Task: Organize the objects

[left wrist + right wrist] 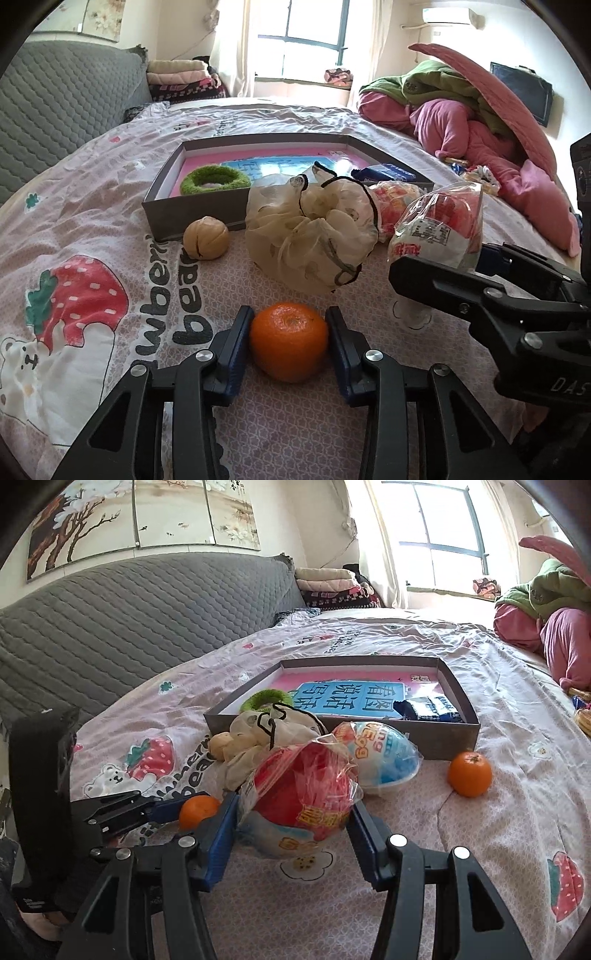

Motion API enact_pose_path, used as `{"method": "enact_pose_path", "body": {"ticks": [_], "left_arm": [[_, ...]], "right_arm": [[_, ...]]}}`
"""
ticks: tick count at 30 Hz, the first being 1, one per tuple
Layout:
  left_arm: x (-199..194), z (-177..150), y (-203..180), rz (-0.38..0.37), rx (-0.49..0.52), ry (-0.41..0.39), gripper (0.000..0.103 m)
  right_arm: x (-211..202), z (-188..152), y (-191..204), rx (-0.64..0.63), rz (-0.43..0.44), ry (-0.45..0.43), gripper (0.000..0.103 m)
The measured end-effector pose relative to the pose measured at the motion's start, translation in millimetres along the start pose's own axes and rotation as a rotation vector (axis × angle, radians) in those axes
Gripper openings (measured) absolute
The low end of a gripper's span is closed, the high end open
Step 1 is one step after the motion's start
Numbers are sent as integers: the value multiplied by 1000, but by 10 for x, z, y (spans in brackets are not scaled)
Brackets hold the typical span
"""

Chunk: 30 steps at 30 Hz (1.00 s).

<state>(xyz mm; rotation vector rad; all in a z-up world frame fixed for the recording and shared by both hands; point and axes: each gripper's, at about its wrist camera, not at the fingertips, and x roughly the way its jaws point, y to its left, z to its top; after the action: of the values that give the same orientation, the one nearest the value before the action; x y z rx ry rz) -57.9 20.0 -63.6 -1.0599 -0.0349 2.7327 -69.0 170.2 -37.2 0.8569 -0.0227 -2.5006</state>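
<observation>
My left gripper is shut on an orange mandarin that rests on the bed sheet; it also shows in the right wrist view. My right gripper is closed around a red wrapped toy egg, seen in the left wrist view too. A grey shallow box lies beyond, holding a pink book, a green fuzzy ring and a dark blue packet.
A cream drawstring pouch, a peeled tan fruit, a blue toy egg and a second mandarin lie before the box. Pink and green bedding is piled right. A grey headboard stands left.
</observation>
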Motion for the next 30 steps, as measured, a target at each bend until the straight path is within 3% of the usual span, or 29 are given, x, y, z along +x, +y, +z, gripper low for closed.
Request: {"method": "enact_pose_path", "body": {"ticks": [12,30], "left_arm": [[-201,29,38,19,-38,-23,40],[-555,178,-69,84,7,-115,40]], "right_arm": [[-95,-19,-6,-14,-6,-27,57],[-358,60,24,-54,-27,-125,57]]}}
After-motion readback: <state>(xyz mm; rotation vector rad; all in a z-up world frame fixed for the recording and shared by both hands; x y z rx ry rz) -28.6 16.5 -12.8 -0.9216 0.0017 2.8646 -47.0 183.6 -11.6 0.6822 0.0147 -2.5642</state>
